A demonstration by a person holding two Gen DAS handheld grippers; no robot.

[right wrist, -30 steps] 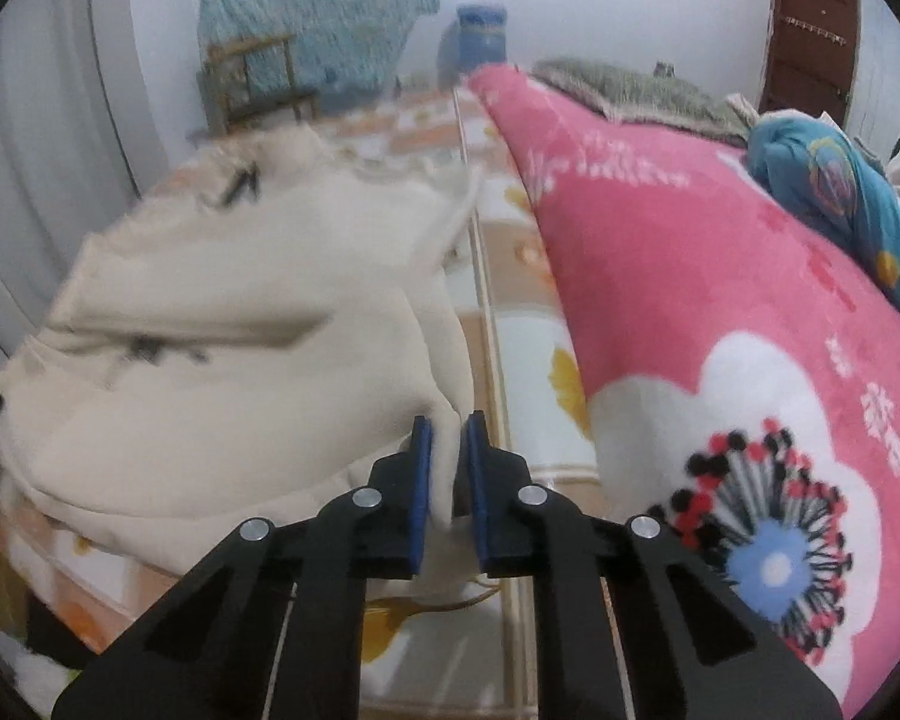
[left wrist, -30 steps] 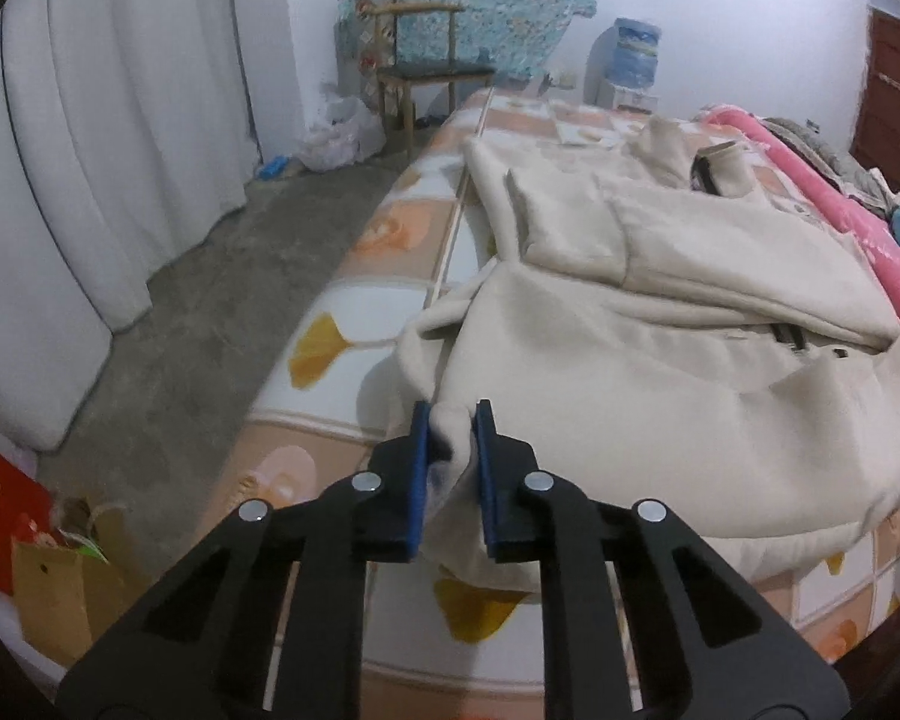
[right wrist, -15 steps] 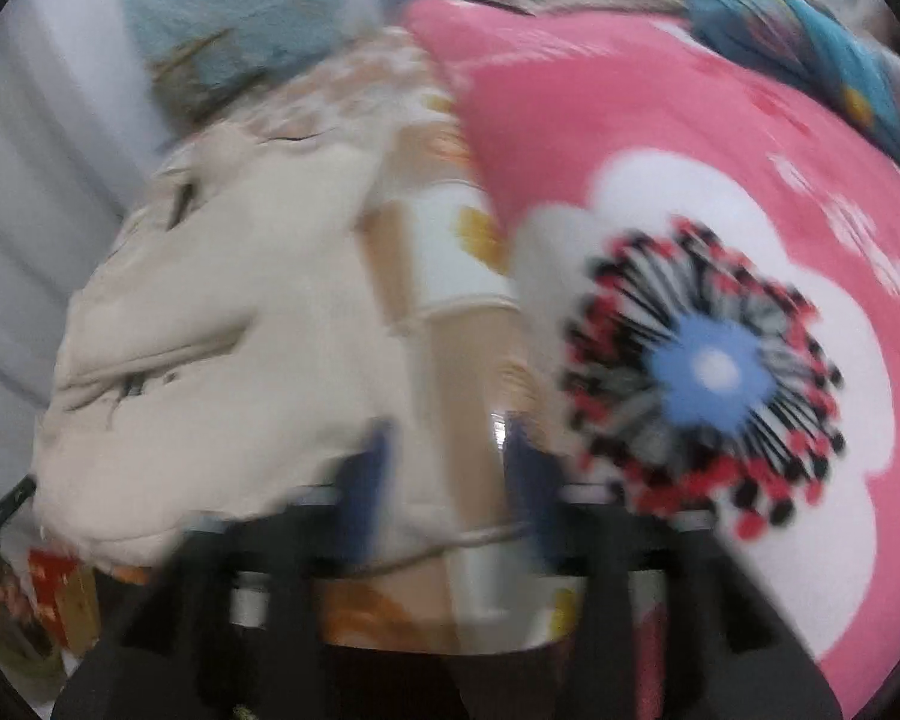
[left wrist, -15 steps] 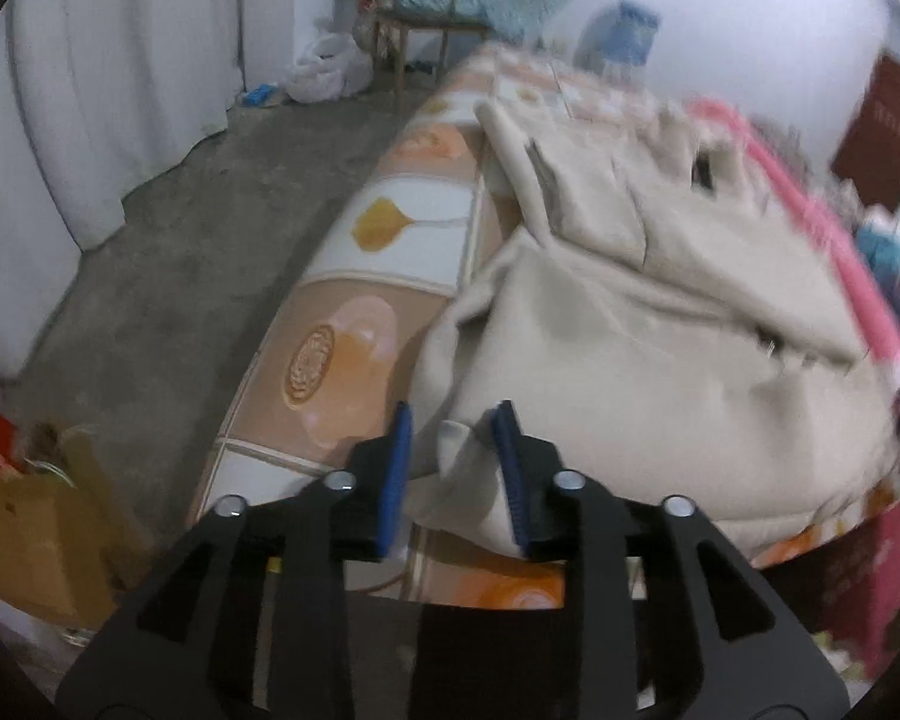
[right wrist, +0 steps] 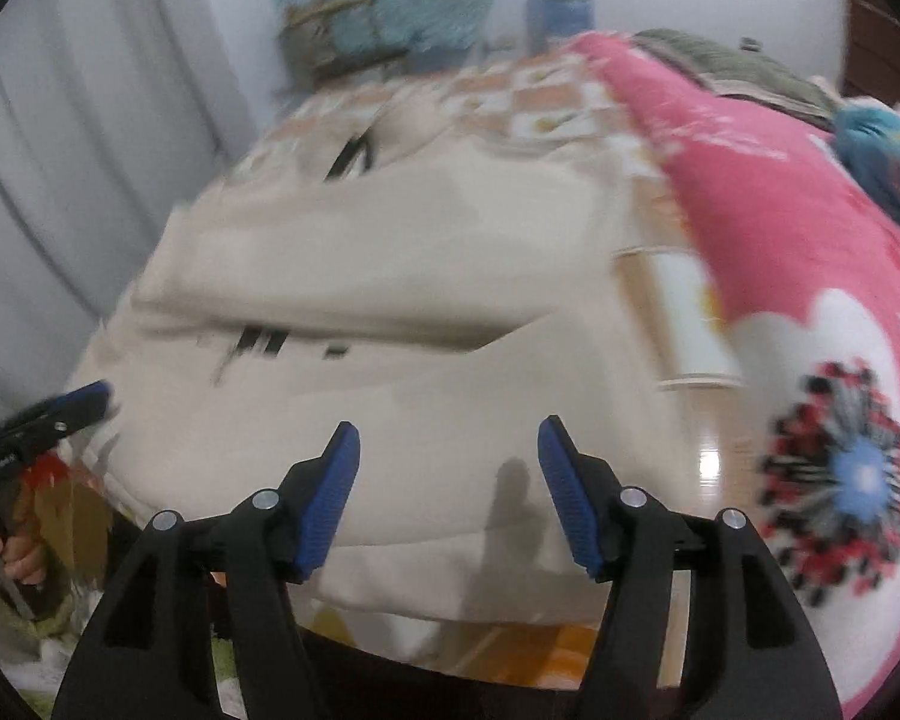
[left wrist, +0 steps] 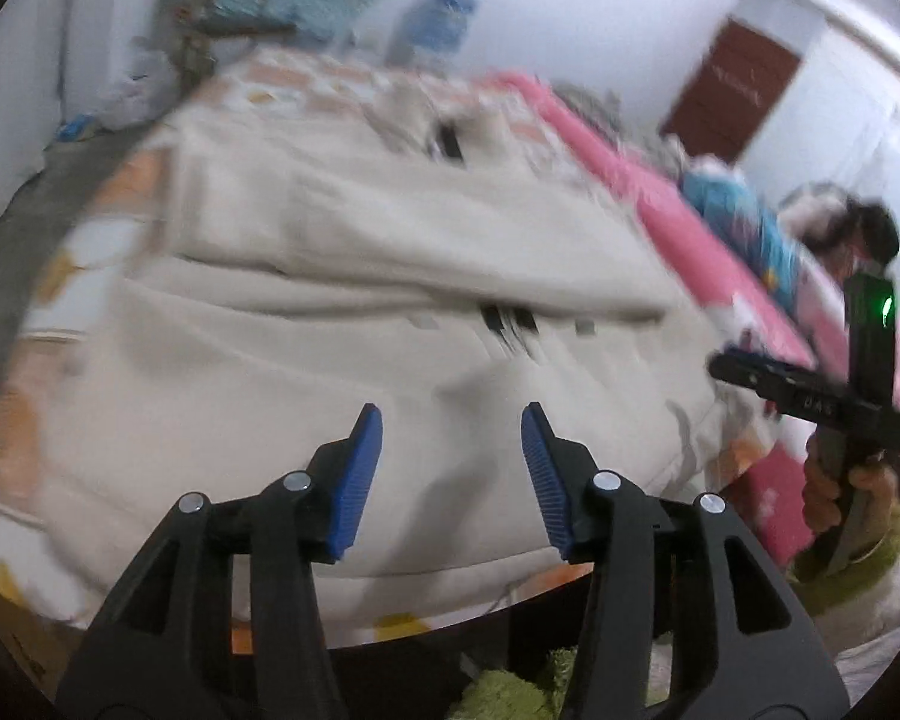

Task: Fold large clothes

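Note:
A large cream jacket [left wrist: 354,312] with dark zipper parts lies folded across the patterned bed [left wrist: 108,192], its lower hem at the near edge. My left gripper [left wrist: 450,441] hovers over that hem with its jaws opening; no cloth is between the blue pads. My right gripper [right wrist: 448,441] hangs over the same jacket [right wrist: 390,276] further right, jaws also opening and holding nothing. Each gripper shows in the other's view: the right gripper [left wrist: 744,373] held by a hand [left wrist: 834,492], and the left gripper [right wrist: 84,405] at the left edge. Both views are motion-blurred.
A pink floral blanket [right wrist: 810,228] covers the bed's right side, with a blue cloth [right wrist: 888,150] on it. A wooden chair [right wrist: 336,48], a water dispenser [right wrist: 561,6] and a brown door [left wrist: 732,93] stand beyond. White curtains [right wrist: 90,138] hang at the left.
Both grippers were shut on the jacket's near hem corners a second ago. They have let go, opened and swung toward the middle of the jacket, which now lies flat.

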